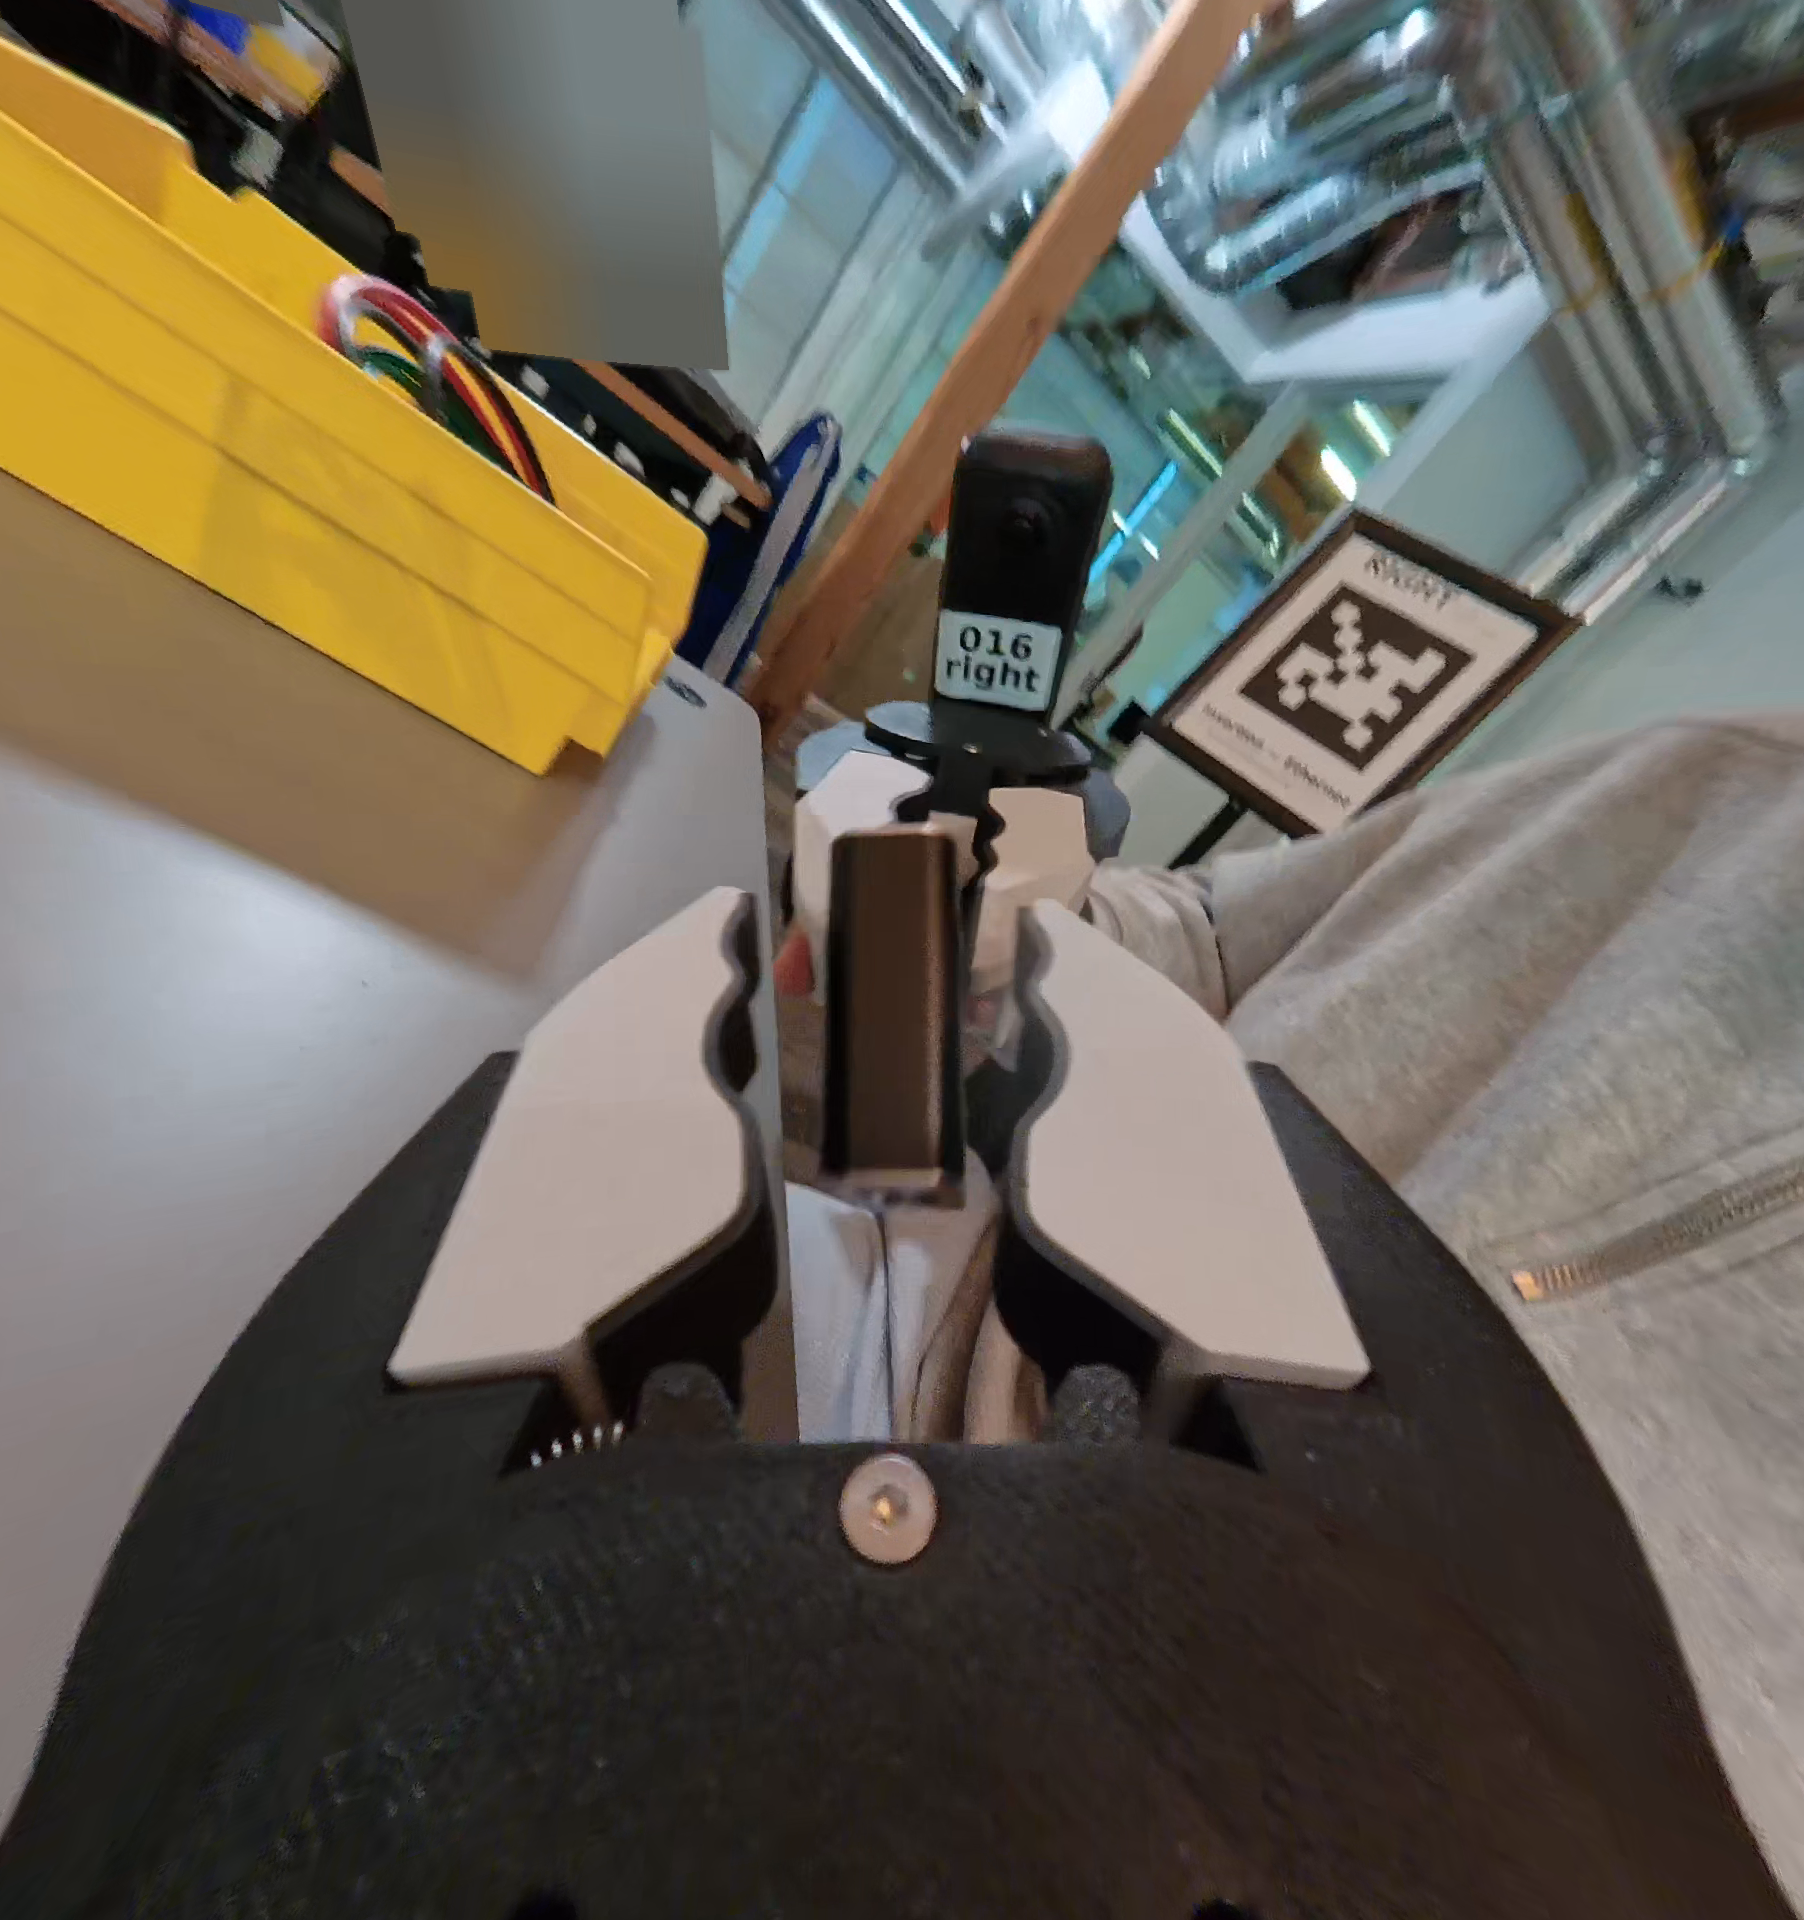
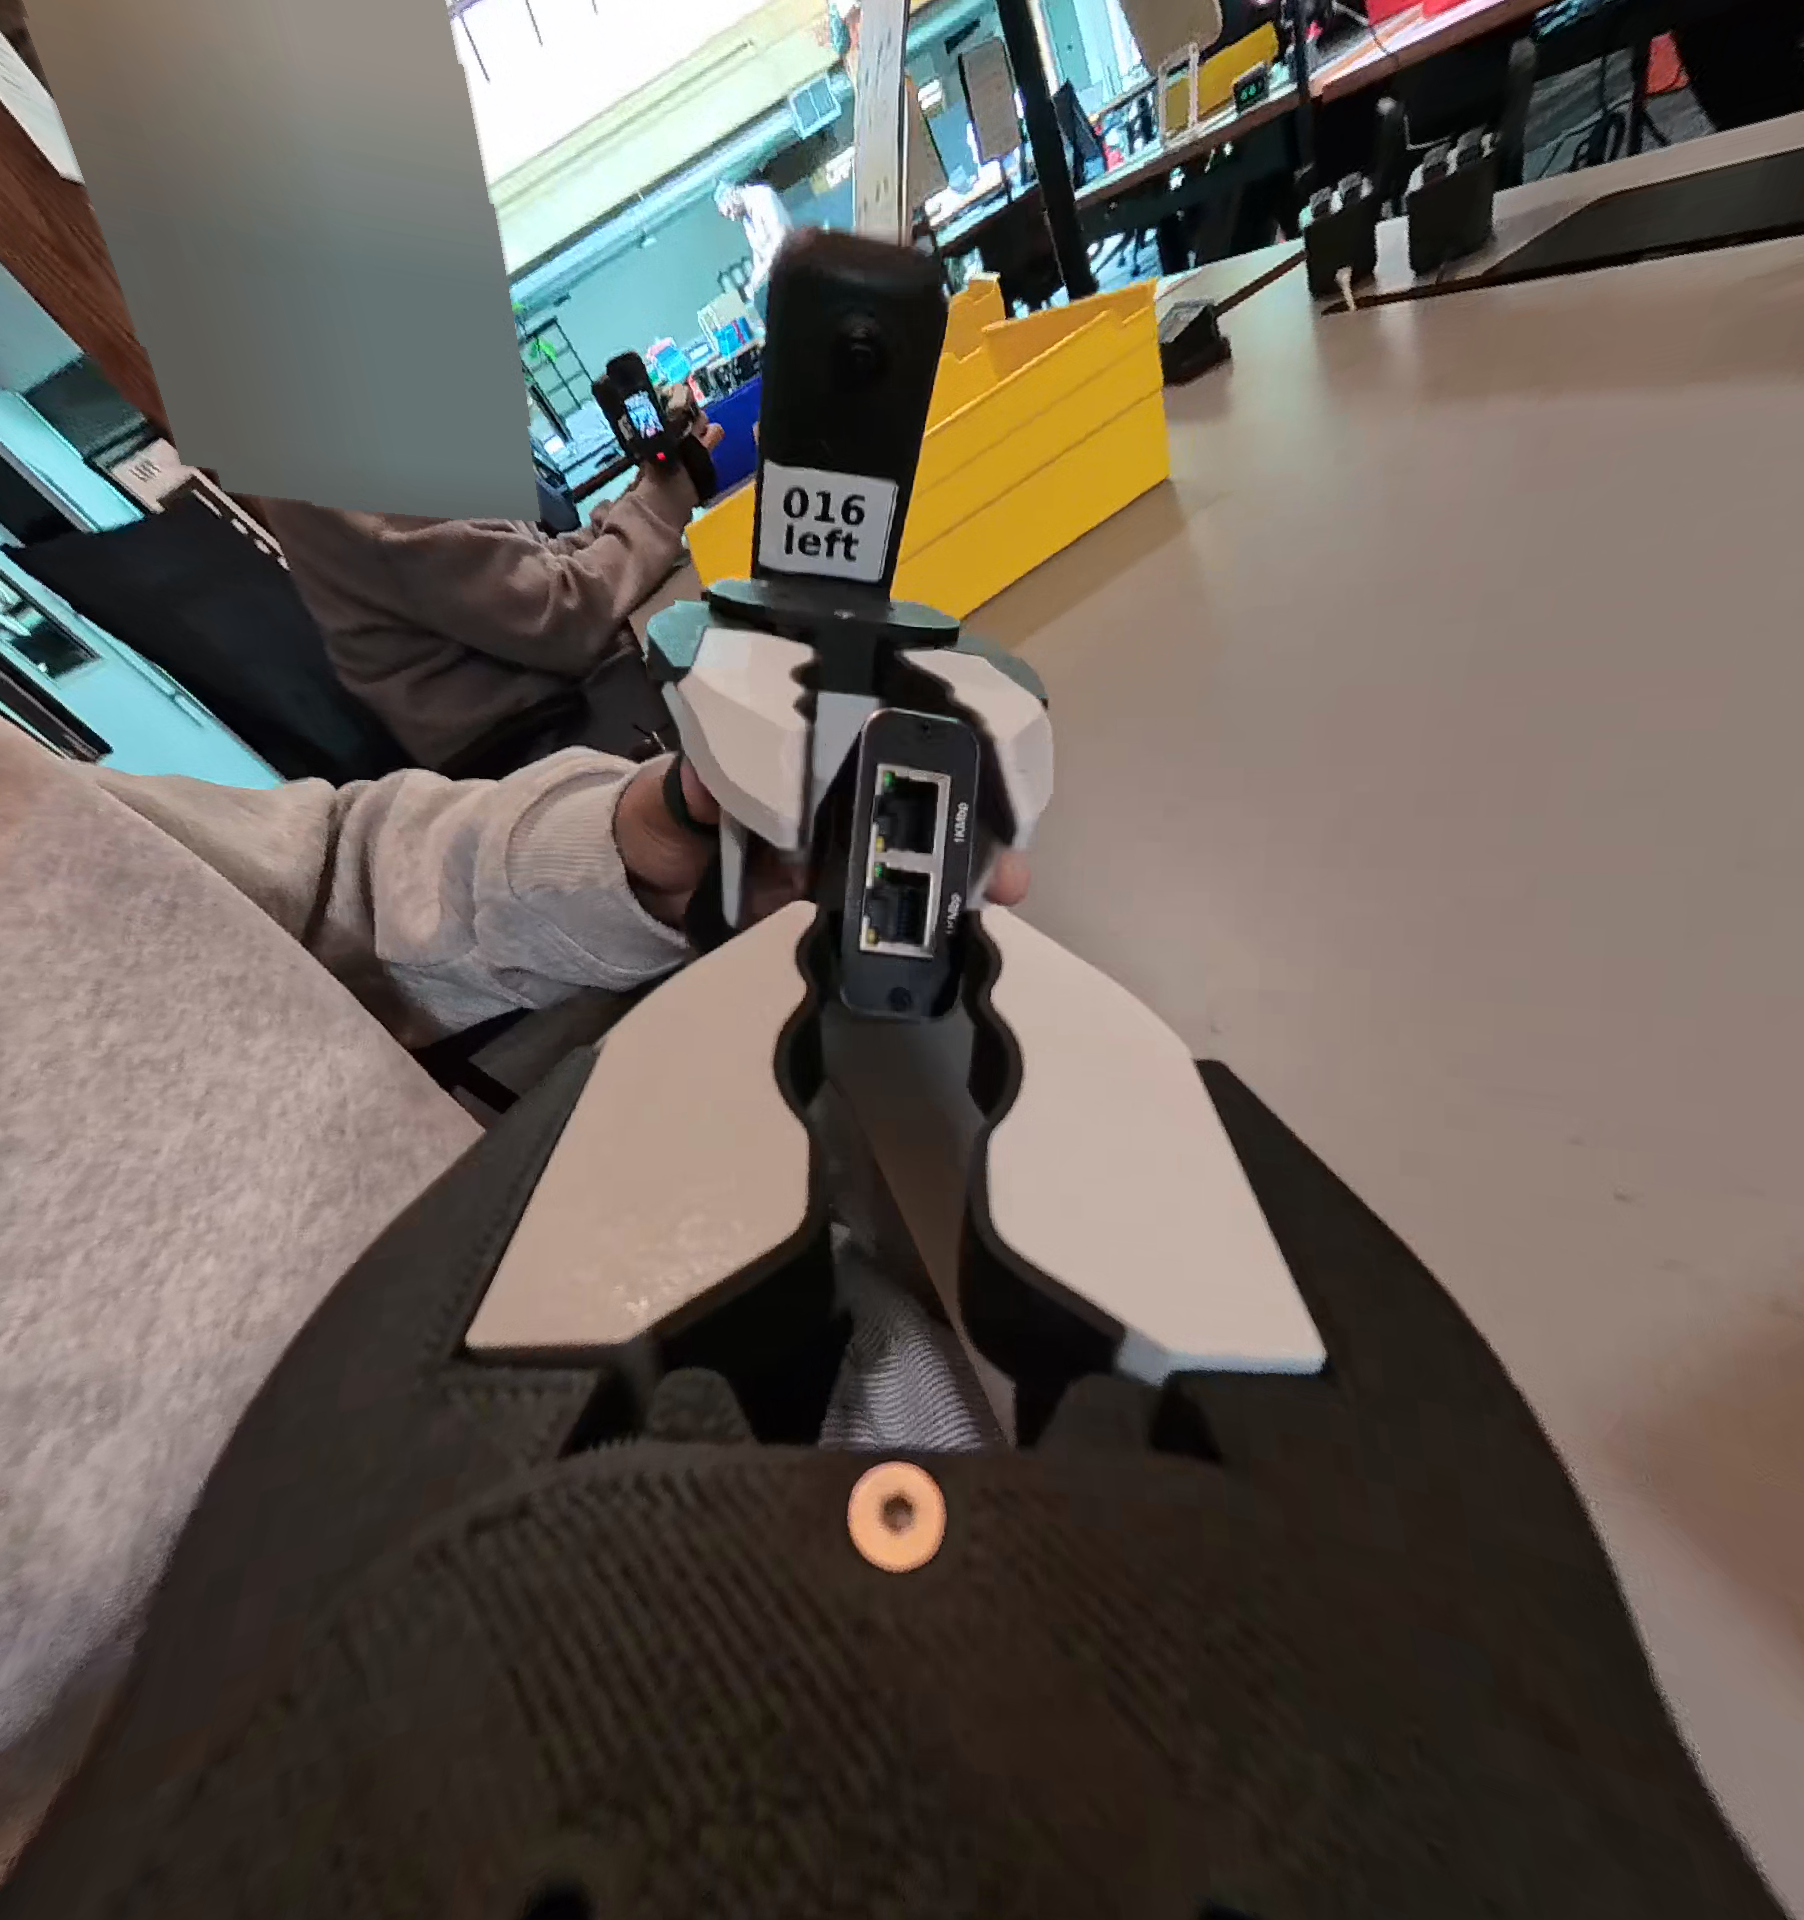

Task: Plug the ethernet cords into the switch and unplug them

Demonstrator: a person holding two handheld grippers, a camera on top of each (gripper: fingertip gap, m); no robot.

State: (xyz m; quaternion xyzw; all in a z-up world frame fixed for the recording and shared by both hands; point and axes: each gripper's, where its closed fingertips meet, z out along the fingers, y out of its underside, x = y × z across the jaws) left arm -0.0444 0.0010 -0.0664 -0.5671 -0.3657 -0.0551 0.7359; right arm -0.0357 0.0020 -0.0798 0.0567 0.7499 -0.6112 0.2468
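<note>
A small black switch [image 2: 903, 862] with two empty ports faces the right wrist camera. My right gripper [image 2: 893, 935] appears shut on its lower end. In the left wrist view the switch [image 1: 887, 1018] reaches in between the fingers of my left gripper [image 1: 887, 935], which is open with a gap on each side of it. The two grippers face each other: the left one [image 2: 898, 842] shows behind the switch, the right one [image 1: 945, 894] beyond it. Coloured cords [image 1: 441, 384] lie coiled in a yellow bin [image 1: 306, 468]. No cord is in either port.
The grey table [image 2: 1397, 727] runs along the right, with the yellow bin [image 2: 1043, 447] and small black items [image 2: 1189, 338] farther back. A grey sleeve [image 1: 1500, 987] fills the right. A framed marker board [image 1: 1355, 665] stands behind. Another seated person [image 2: 441, 623] is at the left.
</note>
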